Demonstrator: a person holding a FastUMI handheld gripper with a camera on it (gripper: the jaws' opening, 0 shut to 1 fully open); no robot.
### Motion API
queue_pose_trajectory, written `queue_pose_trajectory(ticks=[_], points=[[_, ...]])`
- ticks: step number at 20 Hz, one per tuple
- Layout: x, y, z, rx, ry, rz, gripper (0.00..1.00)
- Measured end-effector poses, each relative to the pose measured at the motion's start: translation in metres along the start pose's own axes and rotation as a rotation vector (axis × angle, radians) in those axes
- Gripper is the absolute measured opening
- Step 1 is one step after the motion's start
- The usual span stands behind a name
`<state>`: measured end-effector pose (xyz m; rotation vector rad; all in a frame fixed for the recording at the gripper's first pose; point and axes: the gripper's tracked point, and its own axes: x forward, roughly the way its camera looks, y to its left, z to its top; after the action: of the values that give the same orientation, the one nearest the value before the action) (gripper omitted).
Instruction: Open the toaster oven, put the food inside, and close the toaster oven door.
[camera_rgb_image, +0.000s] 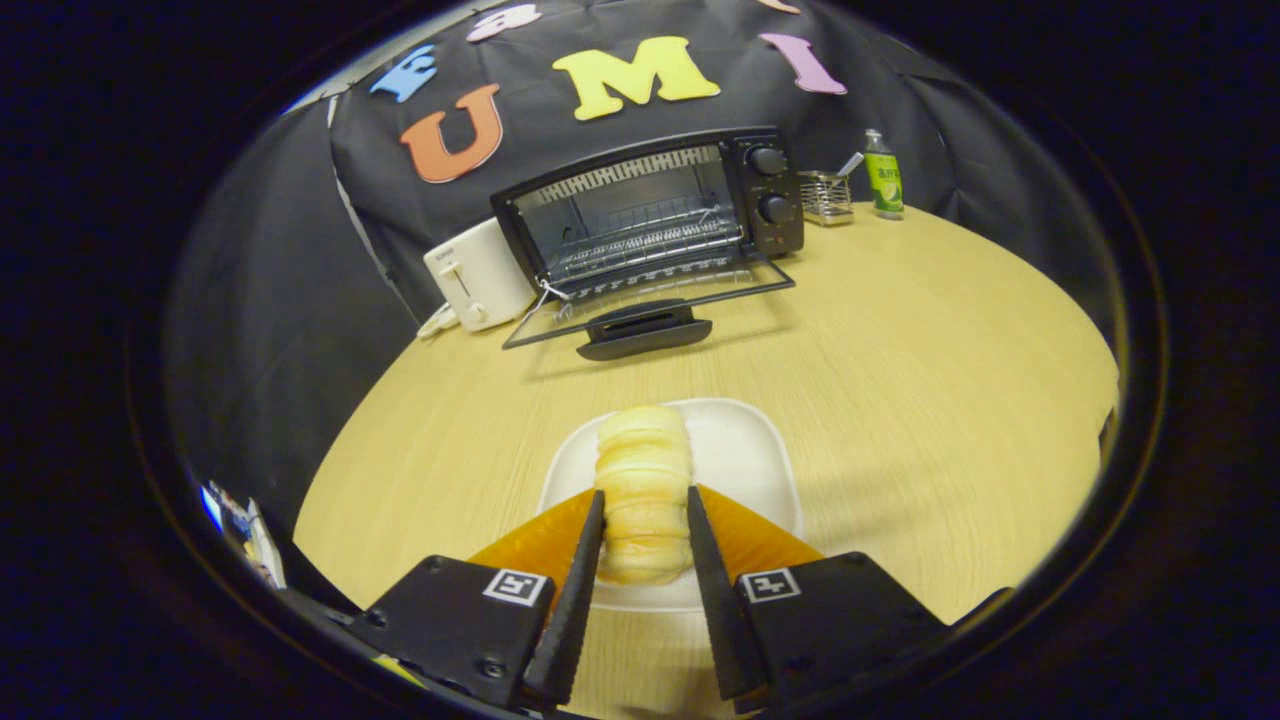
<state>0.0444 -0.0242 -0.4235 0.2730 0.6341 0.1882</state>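
Gripper view: tool around bread, wooden table.

Bread roll on plate, clamped between gripper fingers. Toaster oven beyond plate, door down on table. Toaster left of oven; utensil holder, bottle right.

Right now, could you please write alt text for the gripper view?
The tongs grip a ridged bread roll over a white plate on a wooden table. Beyond stands the toaster oven, its door folded down open.
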Motion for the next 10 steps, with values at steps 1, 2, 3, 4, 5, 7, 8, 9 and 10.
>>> queue_pose_trajectory(ticks=[1, 2, 3, 4, 5, 7, 8, 9, 10], points=[[-0.003, 0.003, 0.001, 0.035, -0.003, 0.024, 0.56], [-0.007, 0.006, 0.004, 0.078, -0.007, 0.048, 0.55], [-0.01, 0.011, 0.007, 0.13, -0.013, 0.079, 0.55], [-0.014, 0.014, 0.012, 0.191, -0.021, 0.111, 0.55], [-0.018, 0.019, 0.016, 0.256, -0.031, 0.147, 0.55], [-0.024, 0.033, 0.031, 0.361, -0.069, 0.246, 0.54], [-0.026, 0.036, 0.041, 0.394, -0.1, 0.287, 0.54], [-0.027, 0.039, 0.05, 0.427, -0.137, 0.325, 0.54], [-0.027, 0.041, 0.06, 0.471, -0.17, 0.36, 0.54]])
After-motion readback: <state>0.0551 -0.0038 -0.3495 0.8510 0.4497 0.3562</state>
